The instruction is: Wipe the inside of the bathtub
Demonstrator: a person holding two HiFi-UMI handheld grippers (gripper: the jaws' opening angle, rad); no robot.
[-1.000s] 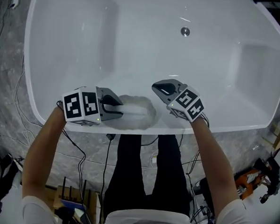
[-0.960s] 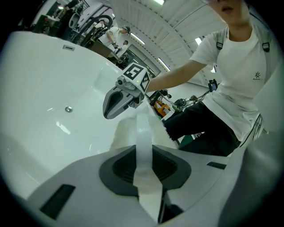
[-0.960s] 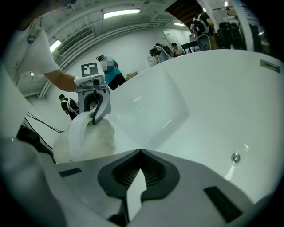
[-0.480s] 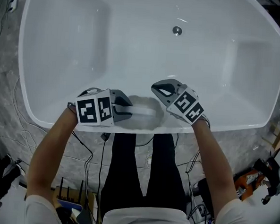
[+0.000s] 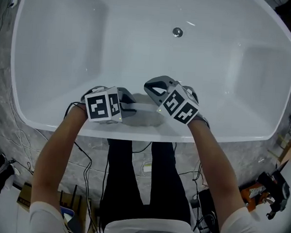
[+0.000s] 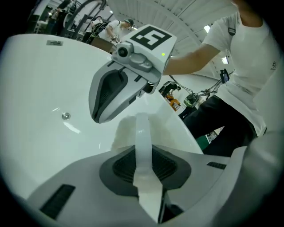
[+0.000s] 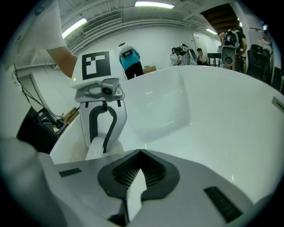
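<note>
Two handheld grippers work the near inner wall of a white bathtub (image 5: pixel 56 44).
The left gripper (image 5: pixel 130 107) clamps a white cloth (image 5: pixel 146 115) lying against the wall just inside the near rim; the right gripper (image 5: pixel 150 87), jaws together and empty, hovers just beside it. The drain (image 5: pixel 177 32) lies well beyond.

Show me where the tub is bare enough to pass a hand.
Bare: the bathtub floor around the drain, out to both end slopes. Crowded: the near wall, where the left tongs clamp the cloth close beside the right tongs.
</note>
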